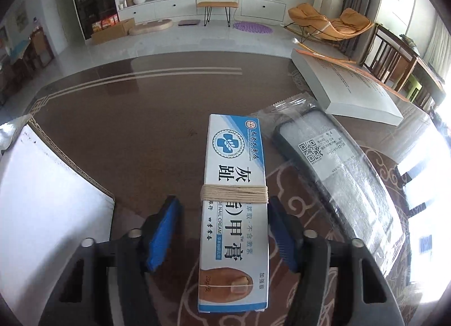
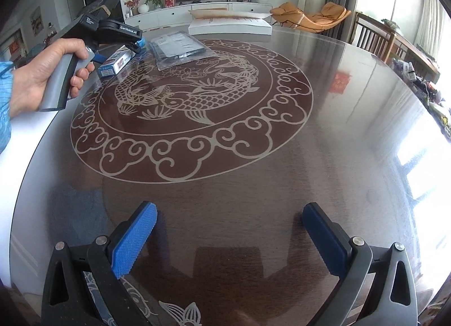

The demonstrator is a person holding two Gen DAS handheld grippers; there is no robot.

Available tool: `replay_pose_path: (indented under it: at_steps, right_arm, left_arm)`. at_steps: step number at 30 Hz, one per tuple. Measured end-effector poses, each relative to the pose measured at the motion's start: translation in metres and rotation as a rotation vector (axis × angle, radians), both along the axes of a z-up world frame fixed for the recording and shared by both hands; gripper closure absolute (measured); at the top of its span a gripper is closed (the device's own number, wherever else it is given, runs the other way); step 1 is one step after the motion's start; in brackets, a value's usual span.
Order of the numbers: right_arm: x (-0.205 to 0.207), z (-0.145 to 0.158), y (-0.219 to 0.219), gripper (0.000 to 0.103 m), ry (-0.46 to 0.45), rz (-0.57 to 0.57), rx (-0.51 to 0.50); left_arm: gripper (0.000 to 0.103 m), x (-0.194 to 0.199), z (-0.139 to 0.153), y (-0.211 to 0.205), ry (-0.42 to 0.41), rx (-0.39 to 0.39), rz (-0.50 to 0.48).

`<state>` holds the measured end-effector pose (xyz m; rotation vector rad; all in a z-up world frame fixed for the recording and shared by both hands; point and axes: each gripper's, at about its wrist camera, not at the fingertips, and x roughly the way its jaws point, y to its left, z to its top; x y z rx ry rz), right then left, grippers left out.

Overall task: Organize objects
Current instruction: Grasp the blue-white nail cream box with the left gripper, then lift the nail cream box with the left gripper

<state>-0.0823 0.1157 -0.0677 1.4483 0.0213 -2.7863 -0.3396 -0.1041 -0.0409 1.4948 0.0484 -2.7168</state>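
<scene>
Left tongs straddle the cream box

The box (image 1: 234, 213) lies on the table (image 1: 141, 128) beside a bagged case (image 1: 332, 168); the left gripper (image 1: 222, 230) brackets it lengthwise, right pad touching, left pad apart, seemingly to lift it. The right gripper (image 2: 228, 241) hangs open, empty.

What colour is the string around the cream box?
Pale beige string around the white-and-blue cream box, best seen from the left wrist.

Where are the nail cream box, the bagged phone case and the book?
nail cream box (image 1: 235, 162): left wrist view, printed top face above the string.
bagged phone case (image 1: 332, 162): left wrist view, white label area.
book (image 1: 358, 89): left wrist view, open page.
</scene>
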Motion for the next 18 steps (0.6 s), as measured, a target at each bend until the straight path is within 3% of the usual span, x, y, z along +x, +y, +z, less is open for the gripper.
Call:
replay_pose_path:
  at_steps: [7, 10, 18]
  right_arm:
    - [-0.001, 0.000, -0.001, 0.000, 0.000, -0.007, 0.001]
    - [-0.001, 0.000, -0.001, 0.000, 0.000, -0.006, 0.001]
    - [-0.001, 0.000, -0.001, 0.000, 0.000, -0.007, 0.001]
  left_arm:
    - [0.061, 0.074, -0.001, 0.010, 0.086, -0.028, 0.034]
    - [0.061, 0.119, -0.001, 0.015, 0.085, -0.024, 0.046]
    - [0.058, 0.228, 0.000, 0.030, 0.053, -0.015, -0.052]
